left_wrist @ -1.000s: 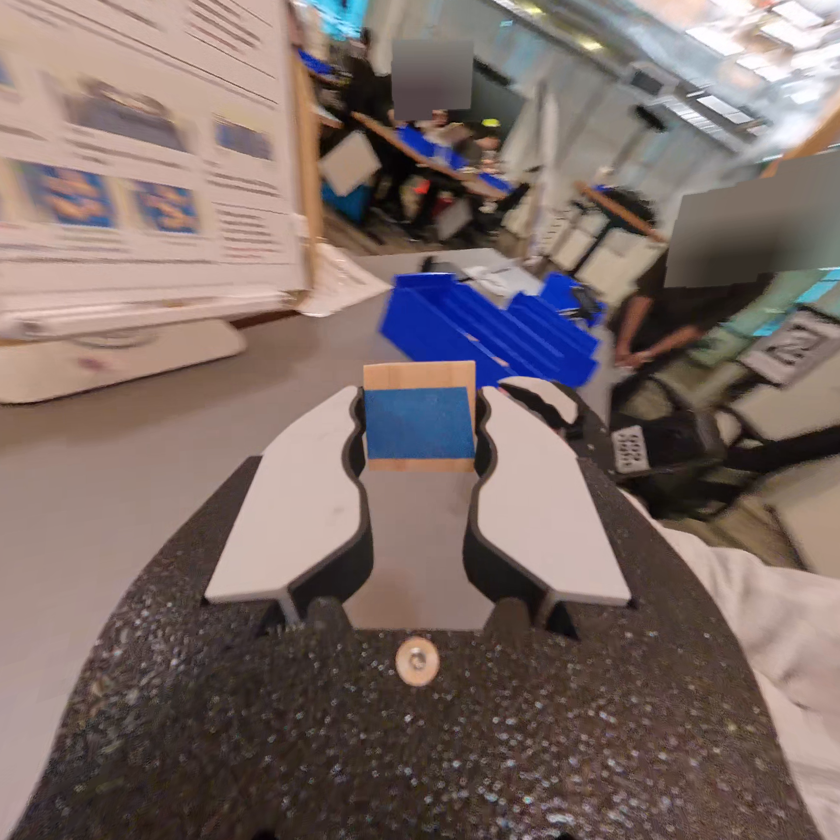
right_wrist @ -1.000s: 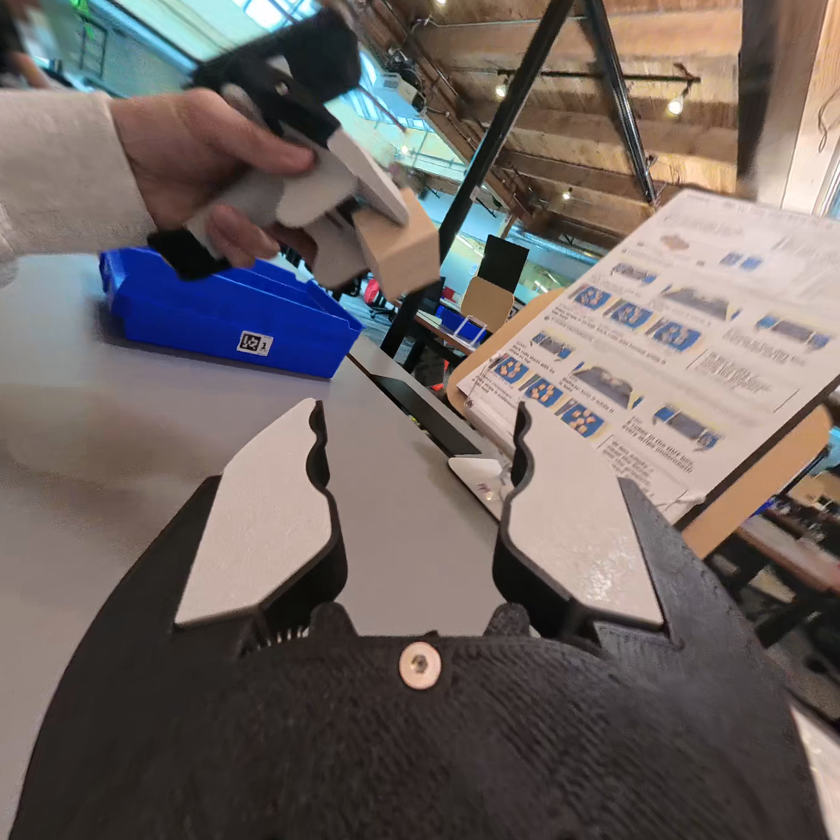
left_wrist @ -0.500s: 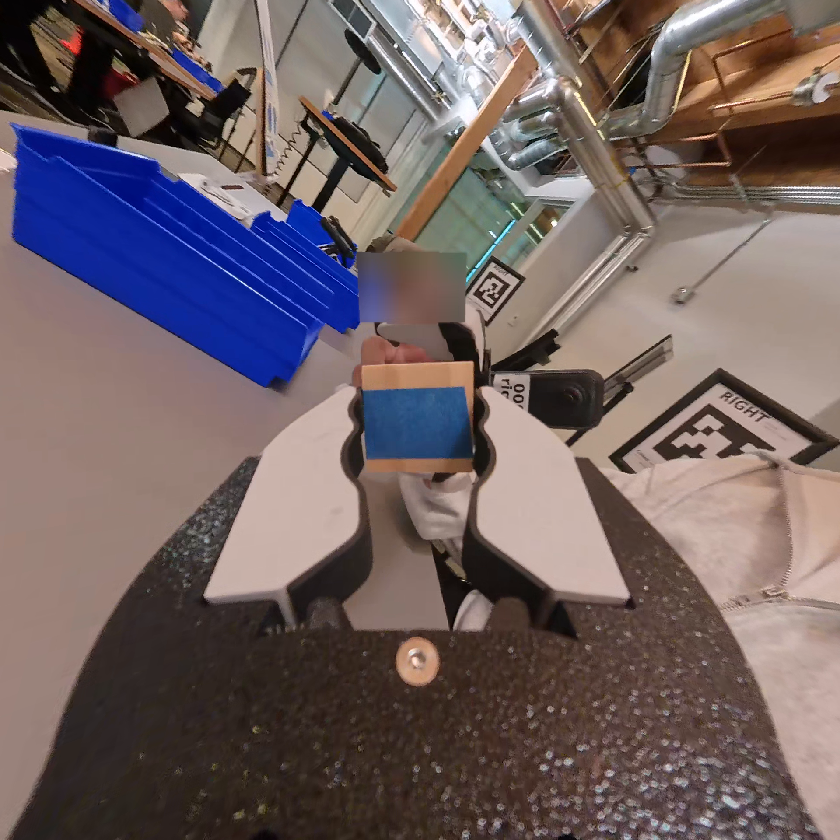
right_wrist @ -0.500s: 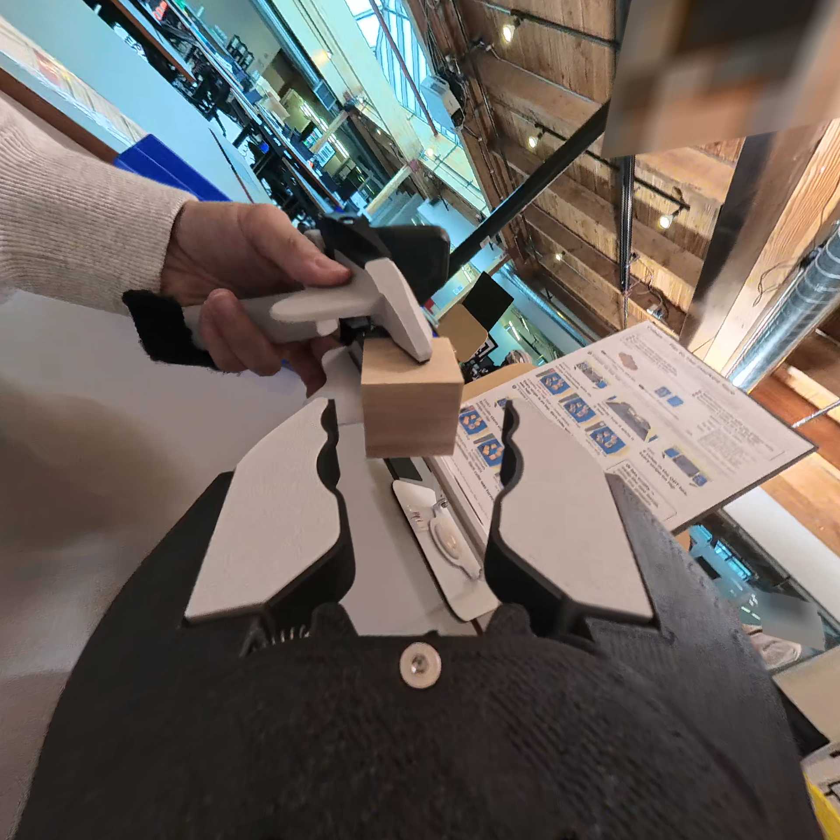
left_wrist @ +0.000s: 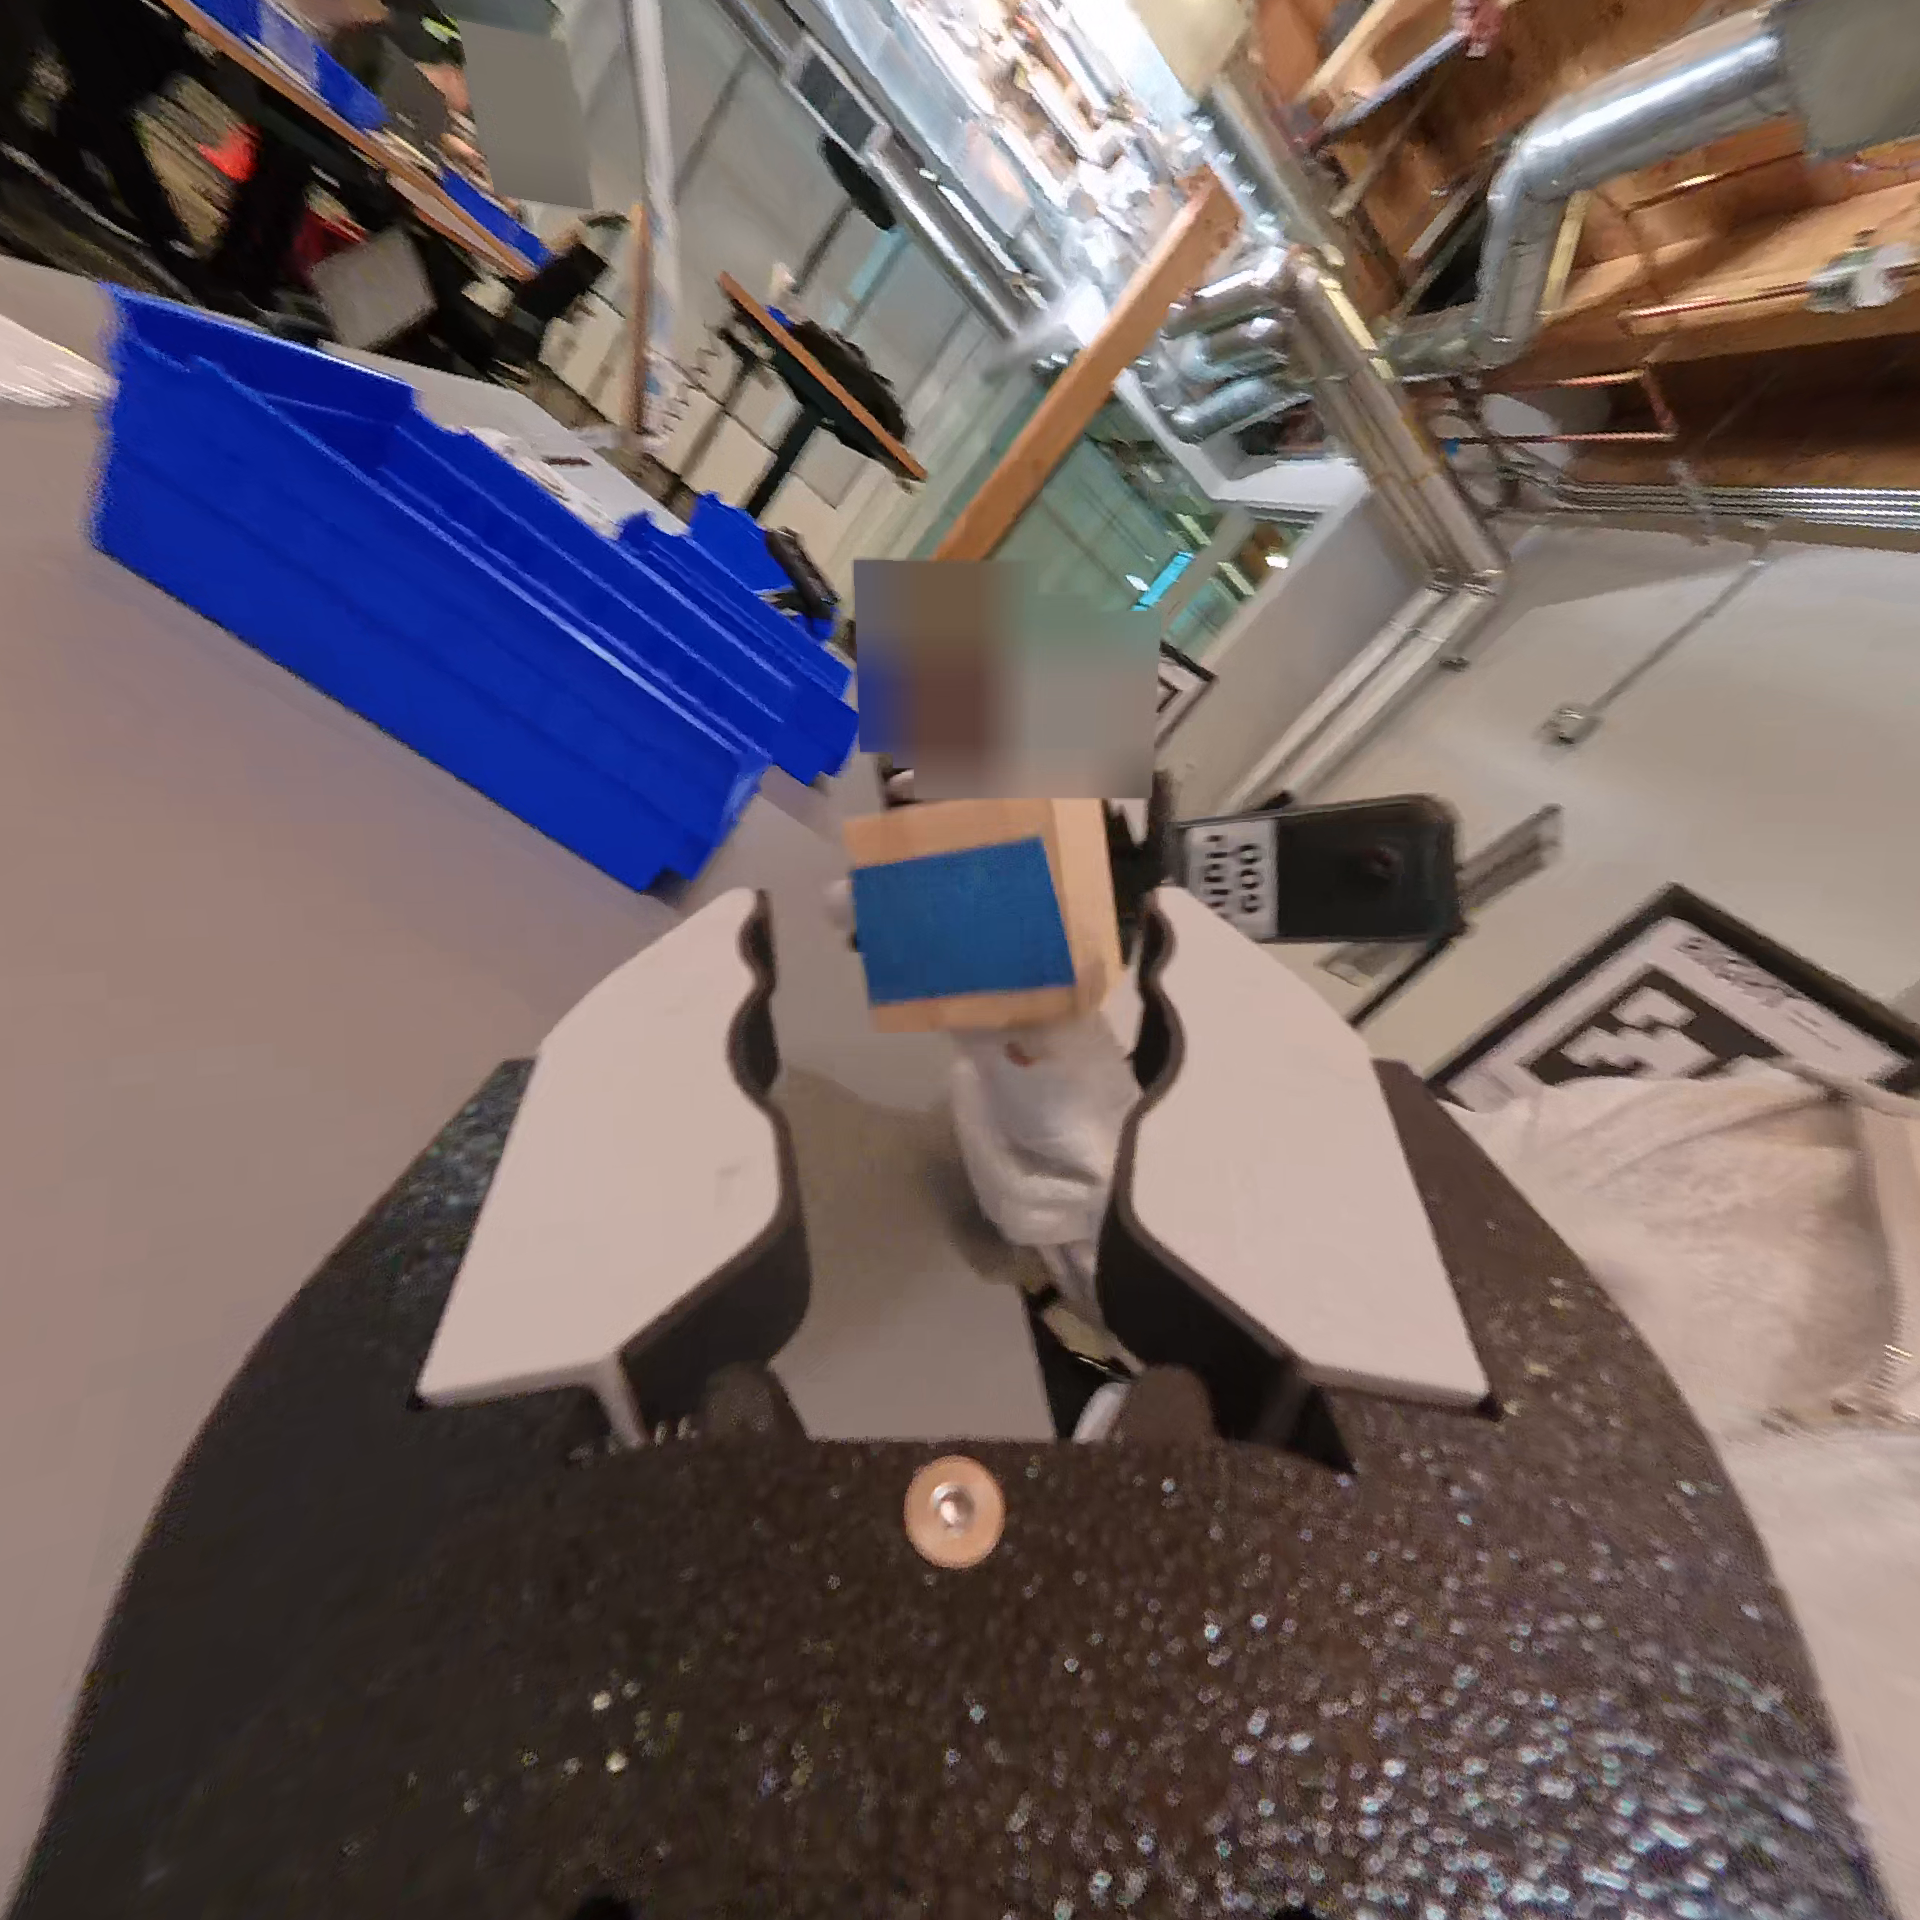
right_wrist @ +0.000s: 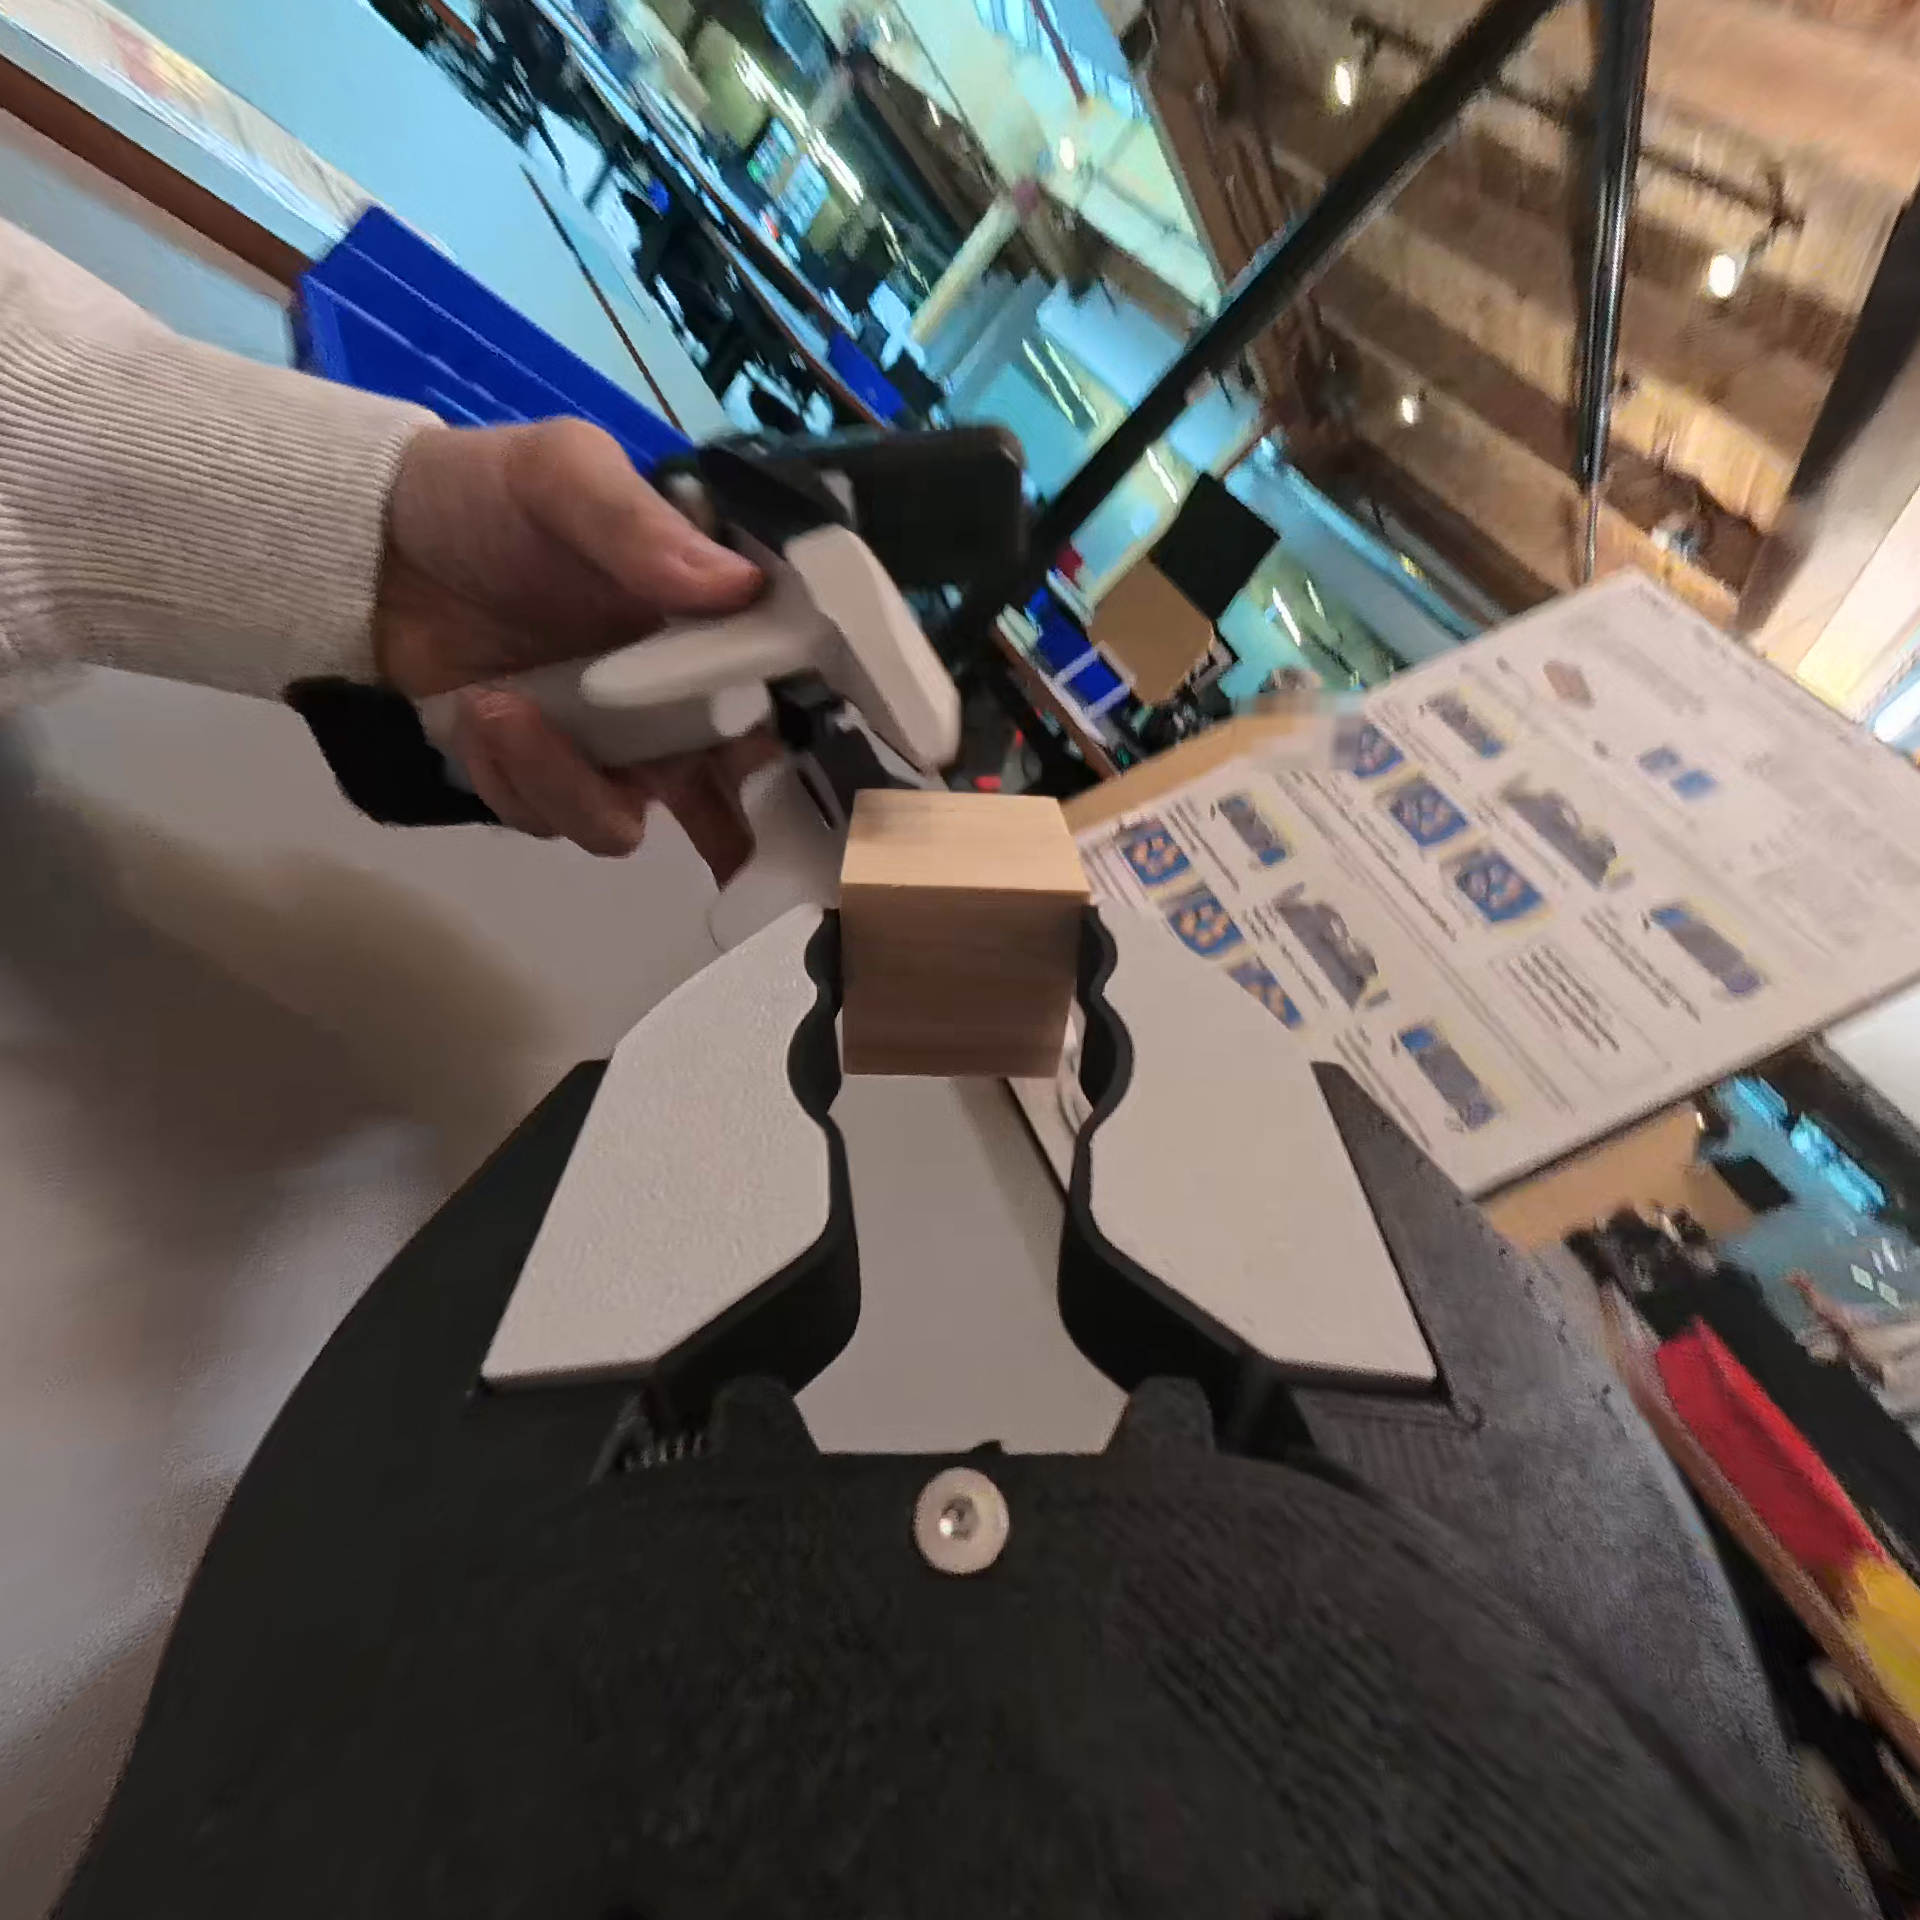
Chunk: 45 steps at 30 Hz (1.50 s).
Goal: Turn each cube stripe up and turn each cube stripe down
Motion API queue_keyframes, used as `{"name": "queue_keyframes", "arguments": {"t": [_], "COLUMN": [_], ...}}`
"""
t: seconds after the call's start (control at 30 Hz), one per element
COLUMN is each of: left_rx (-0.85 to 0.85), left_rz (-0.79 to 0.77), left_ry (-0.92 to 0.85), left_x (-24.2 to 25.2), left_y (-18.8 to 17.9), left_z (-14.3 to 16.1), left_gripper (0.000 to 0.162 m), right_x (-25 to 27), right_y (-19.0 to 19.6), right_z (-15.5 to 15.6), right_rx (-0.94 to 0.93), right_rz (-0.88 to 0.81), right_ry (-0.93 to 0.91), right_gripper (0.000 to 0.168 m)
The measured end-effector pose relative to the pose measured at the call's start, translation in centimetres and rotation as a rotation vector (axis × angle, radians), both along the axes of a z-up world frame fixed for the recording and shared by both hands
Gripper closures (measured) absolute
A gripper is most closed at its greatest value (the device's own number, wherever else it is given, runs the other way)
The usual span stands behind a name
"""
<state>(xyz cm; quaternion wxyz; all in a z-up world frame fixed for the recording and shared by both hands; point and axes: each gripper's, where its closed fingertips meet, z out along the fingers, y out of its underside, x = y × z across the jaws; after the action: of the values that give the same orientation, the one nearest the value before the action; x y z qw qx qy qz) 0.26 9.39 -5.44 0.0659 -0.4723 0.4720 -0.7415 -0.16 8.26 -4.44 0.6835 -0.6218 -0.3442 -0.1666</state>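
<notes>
A wooden cube (right_wrist: 956,951) sits clamped between the fingertips of my right gripper (right_wrist: 956,935), held in the air with plain wood faces toward its camera. In the left wrist view the same cube (left_wrist: 977,920) shows its blue stripe face and is slightly tilted. It lies between the spread fingertips of my left gripper (left_wrist: 951,925), with gaps on both sides. The left gripper (right_wrist: 821,800) also shows in the right wrist view, just behind the cube, held by a hand (right_wrist: 540,582). The right gripper's black camera body (left_wrist: 1340,868) shows behind the cube.
Blue bins (left_wrist: 416,582) stand on the grey table (left_wrist: 208,935) to the left, and show far left in the right wrist view (right_wrist: 436,332). A printed poster board (right_wrist: 1558,862) leans at the right. A framed black-and-white marker (left_wrist: 1662,1018) lies near a pale sleeve.
The two grippers came together. My right gripper closed on the cube and my left gripper opened, letting it go. The cube now sits tilted between the left fingers.
</notes>
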Motion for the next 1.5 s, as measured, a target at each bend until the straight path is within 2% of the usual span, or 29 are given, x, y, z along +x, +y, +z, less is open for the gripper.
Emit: {"name": "queue_keyframes", "arguments": {"t": [0.1, 0.27, 0.4, 0.47, 0.53, 0.63, 0.83, 1.23, 1.5], "left_rx": [0.159, 0.445, 0.585, 0.625, 0.643, 0.658, 0.622, 0.642, 0.636], "left_rz": [0.202, 0.433, 0.394, 0.388, 0.377, 0.367, 0.369, 0.340, 0.331], "left_ry": [0.034, 0.058, 0.094, 0.129, 0.134, 0.126, 0.128, 0.151, 0.155], "left_x": [1.1, 2.0, 2.2, 2.4, 2.5, 2.6, 2.6, 2.8, 2.9], "left_y": [2.5, 4.8, 4.3, 4.3, 4.0, 3.7, 4.0, 3.4, 3.1], "left_z": [-1.7, -3.6, -5.5, -6.5, -6.9, -7.1, -7.2, -8.0, -8.1], "left_gripper": [0.082, 0.084, 0.083, 0.083, 0.083, 0.083, 0.084, 0.085, 0.085], "right_x": [5.3, 17.7, 25.8, 28.2, 30.2, 31.6, 32.1, 31.7, 31.6], "right_y": [-1.3, -6.6, -12.4, -14.7, -15.7, -15.7, -14.6, -12.6, -12.1], "right_z": [0.3, -0.4, -4.0, -6.5, -8.7, -11.6, -15.3, -17.3, -17.5], "right_rx": [-0.096, -0.448, -0.851, -1.045, -1.141, -1.215, -1.318, -1.435, -1.463], "right_rz": [-0.182, -0.556, -0.792, -0.848, -0.883, -0.897, -0.854, -0.798, -0.792], "right_ry": [0.015, 0.086, 0.141, 0.204, 0.265, 0.384, 0.419, 0.389, 0.365], "right_gripper": [0.124, 0.124, 0.124, 0.124, 0.124, 0.124, 0.124, 0.123, 0.123]}}
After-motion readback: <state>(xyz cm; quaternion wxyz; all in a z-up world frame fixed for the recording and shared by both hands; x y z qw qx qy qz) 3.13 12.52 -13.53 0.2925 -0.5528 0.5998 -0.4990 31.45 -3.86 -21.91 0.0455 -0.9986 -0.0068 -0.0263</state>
